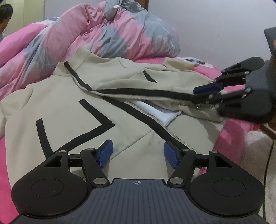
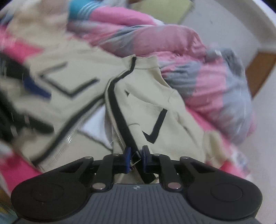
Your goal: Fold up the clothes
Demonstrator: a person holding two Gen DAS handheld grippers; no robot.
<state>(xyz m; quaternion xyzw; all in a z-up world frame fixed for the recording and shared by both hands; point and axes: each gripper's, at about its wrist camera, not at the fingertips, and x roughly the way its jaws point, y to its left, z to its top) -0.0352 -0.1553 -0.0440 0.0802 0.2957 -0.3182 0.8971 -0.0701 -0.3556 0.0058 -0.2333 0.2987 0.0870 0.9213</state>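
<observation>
A cream zip-up jacket (image 1: pixel 72 96) with black trim lies face up and unzipped on a pink bed, its white lining showing in the gap. My left gripper (image 1: pixel 138 153) hovers open over the jacket's lower front, its blue pads wide apart with nothing pinched between them. My right gripper (image 1: pixel 195 94) comes in from the right at the jacket's far front panel. In the right wrist view the right gripper (image 2: pixel 136 151) is shut on the jacket's (image 2: pixel 143 96) black-trimmed zipper edge, with the metal zipper end between its pads. That view is blurred.
A crumpled pink and grey duvet (image 1: pixel 107 34) is heaped behind the jacket against the wall. Pink bed sheet (image 1: pixel 232 131) shows at the right, with a dark cable (image 1: pixel 269 155) hanging beyond the bed edge. A person's head (image 1: pixel 5 15) is at the far left.
</observation>
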